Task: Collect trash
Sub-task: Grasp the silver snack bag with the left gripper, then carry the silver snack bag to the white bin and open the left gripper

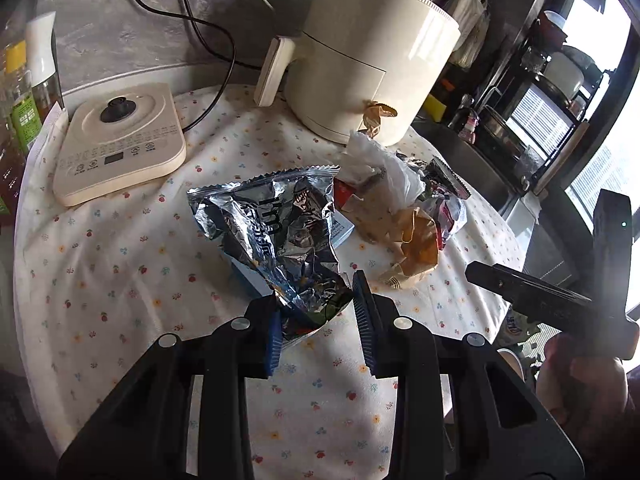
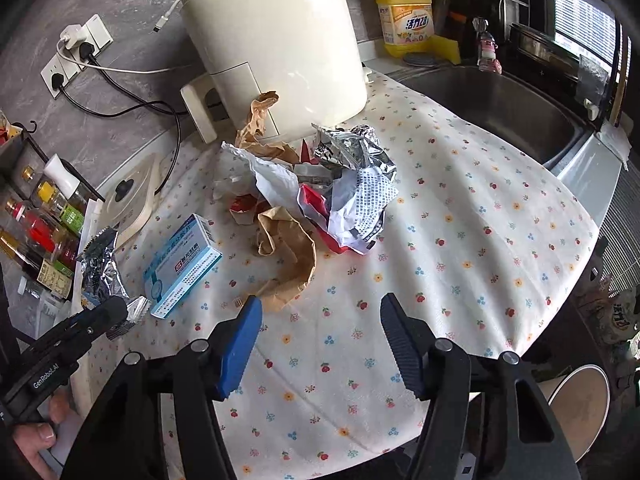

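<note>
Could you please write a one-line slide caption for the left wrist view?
Left gripper closed on a crumpled foil snack bag above the floral tablecloth, more wrappers piled beside it.

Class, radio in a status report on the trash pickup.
Left gripper shut on foil snack bag. Right gripper open, empty, near brown paper. Medicine box beside the heap.

Left claw clamped, right claw agape
</note>
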Motion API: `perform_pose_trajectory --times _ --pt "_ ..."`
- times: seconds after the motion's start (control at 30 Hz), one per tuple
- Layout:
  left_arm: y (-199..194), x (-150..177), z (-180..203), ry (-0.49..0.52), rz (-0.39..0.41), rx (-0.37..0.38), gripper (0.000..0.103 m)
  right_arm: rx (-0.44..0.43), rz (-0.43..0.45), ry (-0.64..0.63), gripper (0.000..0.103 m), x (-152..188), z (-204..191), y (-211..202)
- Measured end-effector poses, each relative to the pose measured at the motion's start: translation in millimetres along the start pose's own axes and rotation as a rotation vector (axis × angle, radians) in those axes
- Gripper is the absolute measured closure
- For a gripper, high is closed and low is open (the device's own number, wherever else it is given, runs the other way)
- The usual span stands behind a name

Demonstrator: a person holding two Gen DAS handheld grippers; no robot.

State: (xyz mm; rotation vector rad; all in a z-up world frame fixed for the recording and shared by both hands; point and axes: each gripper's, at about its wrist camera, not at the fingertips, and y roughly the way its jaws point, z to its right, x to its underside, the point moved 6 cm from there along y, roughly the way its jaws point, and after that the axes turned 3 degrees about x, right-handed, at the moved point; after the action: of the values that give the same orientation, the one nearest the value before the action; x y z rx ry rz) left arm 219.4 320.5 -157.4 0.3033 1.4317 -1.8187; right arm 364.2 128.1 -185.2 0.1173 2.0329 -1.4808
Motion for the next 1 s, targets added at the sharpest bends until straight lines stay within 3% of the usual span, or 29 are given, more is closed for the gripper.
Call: perform_pose_trajectory --times 0.17,0.23,0.3,0.4,0.7,1.0 --pt "-16 -1 -30 -0.048 0.023 -0.057 0.071 -0.012 -0.034 -0.008 0.057 -8 -8 35" --pt "-21 -1 -38 -0.061 0.028 -0.070 0.071 -0.035 -0.060 0.008 0.066 -9 -9 46" --pt "-23 -1 -42 -0.065 0.028 -0.078 0.071 -0.083 -0.087 0.019 0.090 -8 -13 54" --pt "-24 -1 -41 -0.054 0.026 -0.075 0.071 -0.108 -0.076 0.022 0.098 -8 -14 49" --pt "-3 -7 10 0.030 0.007 0.019 0.071 -0.170 0.016 0.042 0.100 1 4 -15" --pt "28 -3 112 0.200 -0.047 0.153 0.071 -0.061 0.094 0.175 0.100 20 93 -76"
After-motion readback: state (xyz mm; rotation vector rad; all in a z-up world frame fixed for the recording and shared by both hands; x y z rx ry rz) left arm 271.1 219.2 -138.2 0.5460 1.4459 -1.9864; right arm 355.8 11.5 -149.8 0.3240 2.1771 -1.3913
